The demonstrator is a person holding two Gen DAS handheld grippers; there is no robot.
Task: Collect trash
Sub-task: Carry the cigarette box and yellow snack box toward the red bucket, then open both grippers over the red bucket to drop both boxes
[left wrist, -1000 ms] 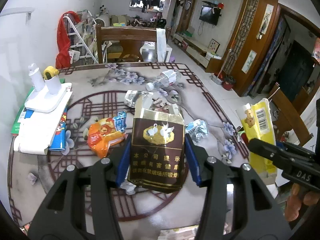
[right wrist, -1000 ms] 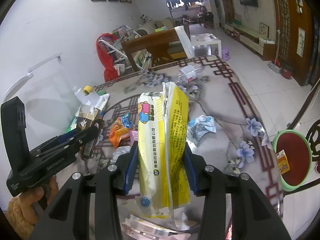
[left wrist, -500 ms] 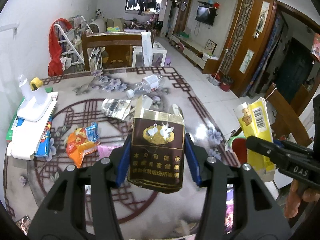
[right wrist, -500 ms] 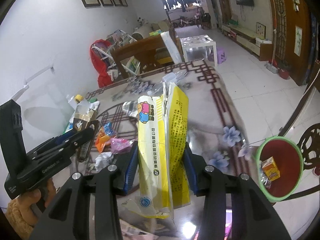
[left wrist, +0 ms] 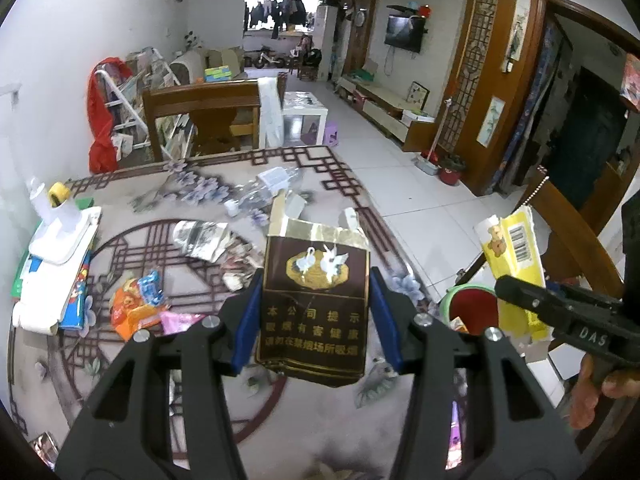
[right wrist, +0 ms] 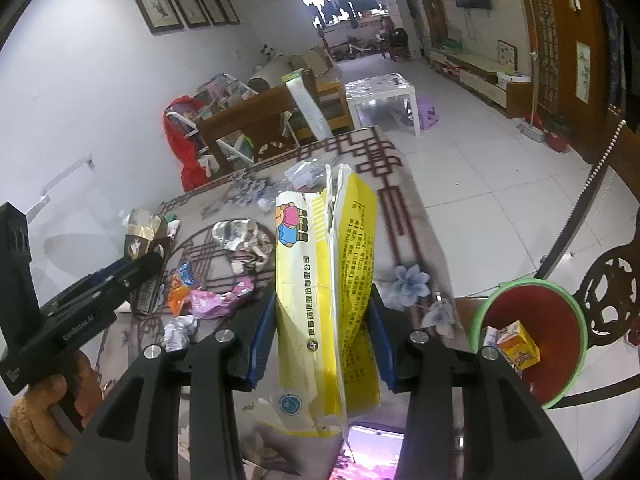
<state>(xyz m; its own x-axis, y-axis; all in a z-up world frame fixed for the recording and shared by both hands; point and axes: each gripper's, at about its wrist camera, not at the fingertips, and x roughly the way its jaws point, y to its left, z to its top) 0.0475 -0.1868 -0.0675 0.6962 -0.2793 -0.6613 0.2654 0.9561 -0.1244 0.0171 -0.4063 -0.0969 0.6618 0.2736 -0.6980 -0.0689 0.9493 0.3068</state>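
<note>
While both claws sit low in their own frames, each is clamped on a piece of trash: the left gripper (left wrist: 316,320) is closed on a brown cigarette pack (left wrist: 316,304), held upright at centre, and the right gripper (right wrist: 322,332) is pinched on a torn yellow carton (right wrist: 326,280). A red bin with a green rim (right wrist: 576,364) is seen at the lower right, off the table (right wrist: 416,224) edge, with a small orange box (right wrist: 518,344) inside. Loose wrappers (left wrist: 136,308) are scattered left of centre on the tabletop.
</note>
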